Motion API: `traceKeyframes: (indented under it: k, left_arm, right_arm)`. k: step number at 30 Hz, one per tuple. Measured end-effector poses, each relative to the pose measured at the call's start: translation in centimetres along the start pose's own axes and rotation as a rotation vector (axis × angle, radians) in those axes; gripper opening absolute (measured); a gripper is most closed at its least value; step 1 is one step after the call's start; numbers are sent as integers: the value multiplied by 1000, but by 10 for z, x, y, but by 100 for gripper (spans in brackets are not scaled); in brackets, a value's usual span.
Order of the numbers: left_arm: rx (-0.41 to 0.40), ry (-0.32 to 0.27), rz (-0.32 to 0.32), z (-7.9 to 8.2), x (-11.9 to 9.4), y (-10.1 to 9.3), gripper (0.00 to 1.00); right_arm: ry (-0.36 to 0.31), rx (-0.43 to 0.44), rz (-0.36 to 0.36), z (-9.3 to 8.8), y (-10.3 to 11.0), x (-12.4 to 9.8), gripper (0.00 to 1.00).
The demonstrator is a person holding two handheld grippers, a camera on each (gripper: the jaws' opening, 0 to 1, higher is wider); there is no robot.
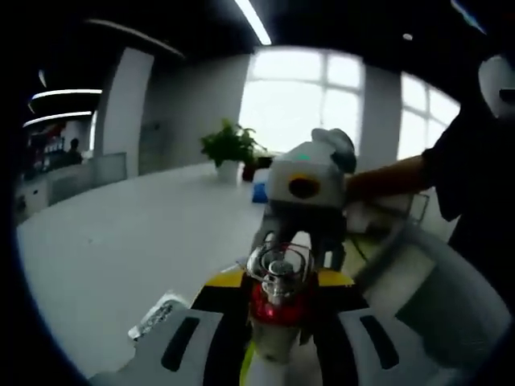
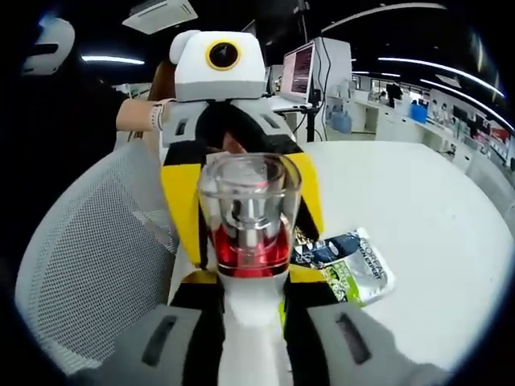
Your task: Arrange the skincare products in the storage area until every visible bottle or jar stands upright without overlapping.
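1. Currently a bottle [image 2: 249, 209] with a clear cap, red collar and white body is held in the air between two grippers that face each other, near the bench [image 2: 418, 201] edge and above a mesh chair [image 2: 88, 257].
2. Seen from the right gripper view, the right gripper [image 2: 251, 281] has its fingers pressed against the white body, pinching it. The left gripper [image 2: 241, 161] reaches in from the far side, its yellow and black fingers flanking the cap.
3. Seen from the left gripper view, the left gripper's fingers also look closed on the bottle. How firmly each pair grips cannot be told.
4. Risk: two grips on one bottle. If the hands pull apart or twist against each other, the bottle could be wrenched loose, or the clear cap could pop off.
5. Risk: a drop. The bottle hangs near the chair, not over bare bench, so if it slips it may fall to the chair or out of the workspace.
6. Risk: a sachet [image 2: 346, 261] lies flat on the bench just right of the bottle. Setting the bottle down on it would leave the bottle overlapping and tilted, likely to topple.
7. Risk: a tall, narrow bottle let go before its base sits flat will probably tip over.
8. No storage area can be made out, so the set-down spot is uncertain.
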State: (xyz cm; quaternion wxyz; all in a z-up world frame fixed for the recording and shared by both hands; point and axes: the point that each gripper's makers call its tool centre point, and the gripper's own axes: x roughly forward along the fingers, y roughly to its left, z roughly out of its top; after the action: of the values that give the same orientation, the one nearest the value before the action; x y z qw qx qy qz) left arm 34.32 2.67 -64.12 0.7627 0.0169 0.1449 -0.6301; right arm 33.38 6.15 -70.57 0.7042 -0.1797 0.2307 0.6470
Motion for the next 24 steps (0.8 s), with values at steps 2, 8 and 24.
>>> traceKeyframes:
  k: [2,8,24]
  left_arm:
    - [2,12,-13,-3,2,-1,27]
    - [18,51,-20,-14,6,-4,29]
    - [104,56,-49,-14,28,-20,23]
  right_arm:
    - [0,2,2,-1,1,-2,26]
    - [4,1,6,-6,4,-8,26]
    - [31,6,2,-21,9,-29,27]
